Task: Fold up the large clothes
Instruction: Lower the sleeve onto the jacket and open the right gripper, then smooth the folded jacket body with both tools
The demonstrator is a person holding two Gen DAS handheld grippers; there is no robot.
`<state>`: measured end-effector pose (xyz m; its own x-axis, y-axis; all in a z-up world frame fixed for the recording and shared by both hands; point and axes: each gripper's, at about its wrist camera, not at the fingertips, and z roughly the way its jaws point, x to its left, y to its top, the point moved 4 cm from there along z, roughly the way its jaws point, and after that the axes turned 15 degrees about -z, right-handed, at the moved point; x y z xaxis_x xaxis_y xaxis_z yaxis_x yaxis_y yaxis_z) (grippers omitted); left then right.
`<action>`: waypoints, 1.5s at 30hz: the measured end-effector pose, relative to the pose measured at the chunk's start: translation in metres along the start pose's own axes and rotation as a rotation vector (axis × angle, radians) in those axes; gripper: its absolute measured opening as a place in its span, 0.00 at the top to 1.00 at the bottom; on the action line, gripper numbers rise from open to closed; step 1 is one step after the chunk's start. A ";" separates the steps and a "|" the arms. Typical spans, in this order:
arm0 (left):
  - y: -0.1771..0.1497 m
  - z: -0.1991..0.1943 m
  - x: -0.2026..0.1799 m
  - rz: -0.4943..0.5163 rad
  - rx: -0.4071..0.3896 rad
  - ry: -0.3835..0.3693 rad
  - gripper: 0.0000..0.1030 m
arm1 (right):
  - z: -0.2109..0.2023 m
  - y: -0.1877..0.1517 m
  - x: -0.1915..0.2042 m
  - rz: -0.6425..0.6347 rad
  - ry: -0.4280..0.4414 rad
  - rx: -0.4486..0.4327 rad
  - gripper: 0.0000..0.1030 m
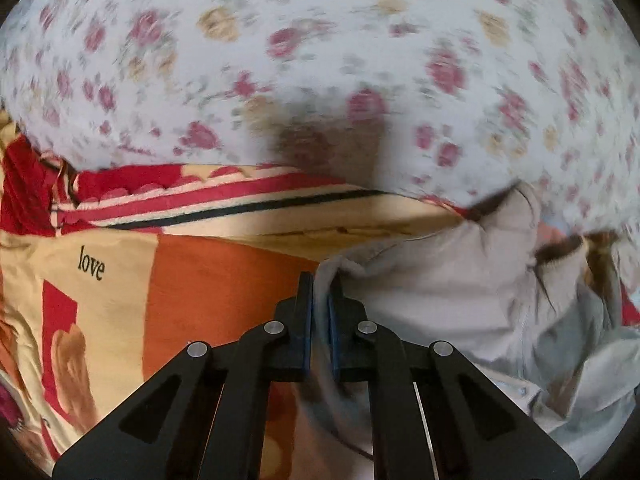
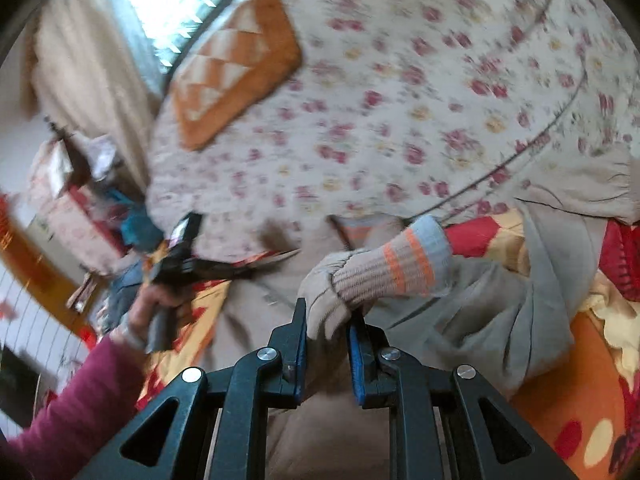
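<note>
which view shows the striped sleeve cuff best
The right wrist view. There the striped cuff sits in the middle, its orange and blue bands clear, just beyond the right gripper. The left wrist view shows only plain beige fabric of the garment pinched in the left gripper; no stripes.

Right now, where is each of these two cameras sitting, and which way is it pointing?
Left wrist view: sits on the left gripper, looking forward along its fingers, shut on the grey garment; beyond lie an orange patterned sheet and a floral quilt.
Right wrist view: sits on the right gripper, whose fingers pinch the garment beside its striped cuff; the person's left hand and maroon sleeve show.
Shared: the garment, the quilt, the sheet.
</note>
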<state>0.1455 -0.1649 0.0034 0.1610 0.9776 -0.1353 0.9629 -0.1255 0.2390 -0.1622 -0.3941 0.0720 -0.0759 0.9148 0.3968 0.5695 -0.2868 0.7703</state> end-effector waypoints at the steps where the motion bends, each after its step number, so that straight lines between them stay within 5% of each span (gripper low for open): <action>1: 0.003 0.002 0.007 -0.011 -0.015 0.019 0.95 | 0.006 0.003 -0.005 -0.015 -0.038 0.005 0.84; 3: 0.010 0.005 0.023 -0.051 -0.032 0.056 0.95 | 0.015 0.001 -0.014 -0.027 -0.073 0.016 0.84; 7: 0.011 -0.010 0.049 -0.100 -0.044 0.015 0.95 | 0.046 -0.035 -0.045 0.036 -0.119 0.245 0.81; 9: 0.000 -0.025 0.054 -0.084 -0.044 -0.014 0.95 | 0.035 -0.043 -0.044 0.014 -0.142 0.270 0.54; 11: -0.015 -0.035 0.065 -0.050 -0.033 -0.058 0.94 | 0.011 -0.039 -0.035 -0.025 -0.167 0.238 0.50; 17: -0.089 -0.065 0.072 0.032 -0.057 -0.055 0.90 | 0.000 0.009 0.041 -0.216 -0.017 0.150 0.50; 23: -0.131 -0.062 0.082 -0.063 -0.054 -0.102 0.89 | 0.095 0.017 0.103 -0.379 0.061 0.254 0.51; 24: -0.133 -0.061 0.087 -0.090 -0.066 -0.098 0.86 | 0.113 0.013 0.105 -0.377 0.058 0.278 0.53; 27: -0.140 -0.056 0.094 -0.162 -0.069 -0.105 0.54 | 0.163 -0.001 0.106 -0.348 0.048 0.350 0.55; 31: -0.150 -0.057 0.104 -0.234 -0.123 -0.063 0.53 | 0.207 -0.034 0.108 -0.345 0.020 0.513 0.57; 38: -0.179 -0.087 0.121 -0.330 -0.208 -0.066 0.52 | 0.207 0.001 0.133 -0.385 0.044 0.412 0.57; 45: -0.206 -0.084 0.146 -0.424 -0.243 -0.079 0.50 | 0.267 0.022 0.155 -0.467 0.064 0.458 0.54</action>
<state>-0.0475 0.0180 0.0150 -0.2093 0.9172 -0.3392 0.8704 0.3328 0.3628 0.0567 -0.1826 0.0174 -0.4400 0.8909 0.1126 0.7550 0.2991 0.5836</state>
